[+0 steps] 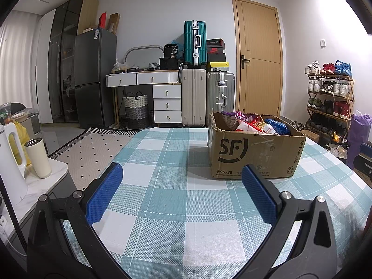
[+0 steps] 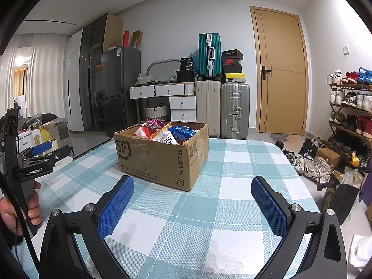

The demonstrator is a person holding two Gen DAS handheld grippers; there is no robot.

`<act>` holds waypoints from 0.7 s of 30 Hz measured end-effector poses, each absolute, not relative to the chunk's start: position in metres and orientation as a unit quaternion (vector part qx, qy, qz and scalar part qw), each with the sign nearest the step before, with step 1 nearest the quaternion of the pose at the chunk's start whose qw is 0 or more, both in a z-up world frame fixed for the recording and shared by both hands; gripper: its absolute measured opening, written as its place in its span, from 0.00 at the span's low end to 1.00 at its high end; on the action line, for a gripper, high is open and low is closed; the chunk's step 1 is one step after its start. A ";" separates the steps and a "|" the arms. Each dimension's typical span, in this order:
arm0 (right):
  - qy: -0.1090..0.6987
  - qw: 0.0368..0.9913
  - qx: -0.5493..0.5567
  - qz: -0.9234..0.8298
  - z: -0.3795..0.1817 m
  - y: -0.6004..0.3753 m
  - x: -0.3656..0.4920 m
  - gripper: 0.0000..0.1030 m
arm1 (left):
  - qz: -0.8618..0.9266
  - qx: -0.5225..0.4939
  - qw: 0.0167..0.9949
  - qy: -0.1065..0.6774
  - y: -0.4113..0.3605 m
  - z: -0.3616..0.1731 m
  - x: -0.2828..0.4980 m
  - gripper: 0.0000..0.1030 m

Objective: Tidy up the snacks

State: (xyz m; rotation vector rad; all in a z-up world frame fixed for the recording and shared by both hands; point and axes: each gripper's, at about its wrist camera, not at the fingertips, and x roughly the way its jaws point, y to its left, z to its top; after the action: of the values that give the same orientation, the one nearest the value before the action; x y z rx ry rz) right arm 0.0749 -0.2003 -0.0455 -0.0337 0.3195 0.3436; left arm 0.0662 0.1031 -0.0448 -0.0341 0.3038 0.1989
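Note:
A brown SF Express cardboard box [image 1: 253,155] stands on the checked tablecloth [image 1: 167,153], full of snack packets [image 1: 255,124] in red, white, blue and purple. My left gripper [image 1: 182,174] is open and empty, low over the table, short of the box and to its left. In the right wrist view the same box [image 2: 160,158] with its snack packets [image 2: 167,132] stands ahead and left. My right gripper [image 2: 193,186] is open and empty above the cloth [image 2: 232,186], near the box's right front corner. The left gripper [image 2: 44,150] shows at the far left, held in a hand.
A white kettle [image 1: 11,158] and a cream tumbler [image 1: 38,158] stand on a side counter to the left. Suitcases [image 1: 204,97], a drawer unit [image 1: 167,102], a fridge and a door line the far wall. A shoe rack [image 2: 351,111] and loose shoes lie right of the table.

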 end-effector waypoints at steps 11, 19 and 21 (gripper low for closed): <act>0.158 0.972 -0.017 0.172 -0.049 -0.200 0.075 0.99 | 0.099 -0.017 0.983 0.151 0.103 -0.046 0.067 0.99; 0.159 0.972 -0.017 0.171 -0.050 -0.199 0.075 0.99 | 0.098 -0.017 0.984 0.151 0.103 -0.046 0.067 0.99; 0.159 0.972 -0.016 0.171 -0.050 -0.200 0.075 0.99 | 0.096 -0.017 0.984 0.151 0.103 -0.046 0.067 0.99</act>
State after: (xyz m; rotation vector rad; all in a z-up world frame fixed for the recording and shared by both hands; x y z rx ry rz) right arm 0.0751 -0.1996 -0.0496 -0.0328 0.3205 0.3459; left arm 0.0673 0.1026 -0.0456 -0.0338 0.3027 0.1930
